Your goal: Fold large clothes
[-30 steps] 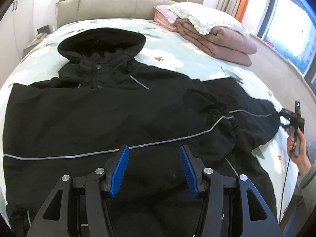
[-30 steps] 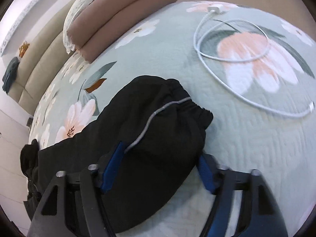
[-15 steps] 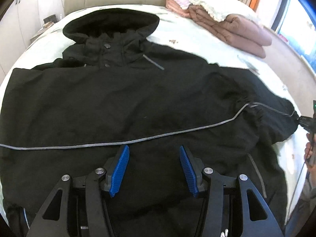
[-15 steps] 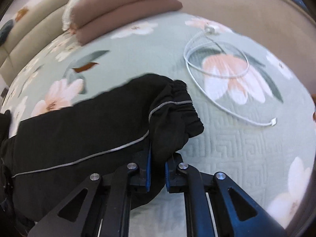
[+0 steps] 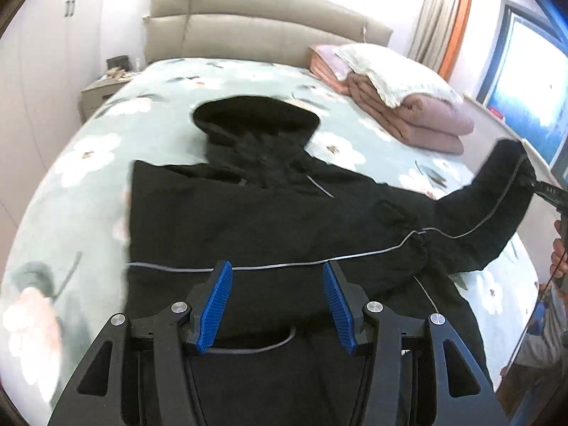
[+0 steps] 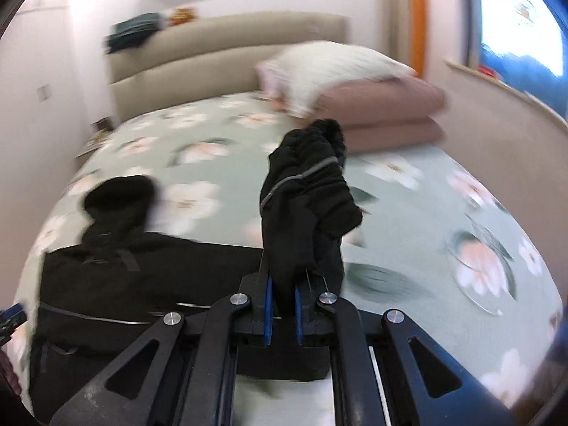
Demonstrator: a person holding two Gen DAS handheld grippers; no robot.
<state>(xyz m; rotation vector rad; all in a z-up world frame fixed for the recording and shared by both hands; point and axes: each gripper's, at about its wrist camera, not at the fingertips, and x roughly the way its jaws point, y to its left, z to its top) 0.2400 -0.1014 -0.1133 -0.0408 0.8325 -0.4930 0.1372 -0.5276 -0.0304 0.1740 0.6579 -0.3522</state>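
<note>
A large black hooded jacket [image 5: 248, 223] with thin grey piping lies spread on the bed, hood toward the headboard. My left gripper [image 5: 277, 305] is open and empty, hovering over the jacket's lower body. My right gripper [image 6: 282, 305] is shut on the cuff of the jacket's right sleeve [image 6: 305, 198] and holds it lifted above the bed. In the left wrist view the raised sleeve [image 5: 497, 206] stretches up to the right, with the right gripper [image 5: 536, 186] at its end. The jacket body [image 6: 142, 269] lies at the left in the right wrist view.
The bed [image 5: 106, 149] has a pale green floral cover. Folded pink quilts with a white pillow [image 5: 397, 96] sit at the far right near the beige headboard [image 5: 248, 39]. A nightstand [image 5: 103, 88] stands at the far left. A window [image 5: 532, 81] is on the right.
My right gripper closed on the sleeve cuff and lifted it off the bed, swinging it up and inward. My left gripper pulled back and rose, staying open over the jacket.
</note>
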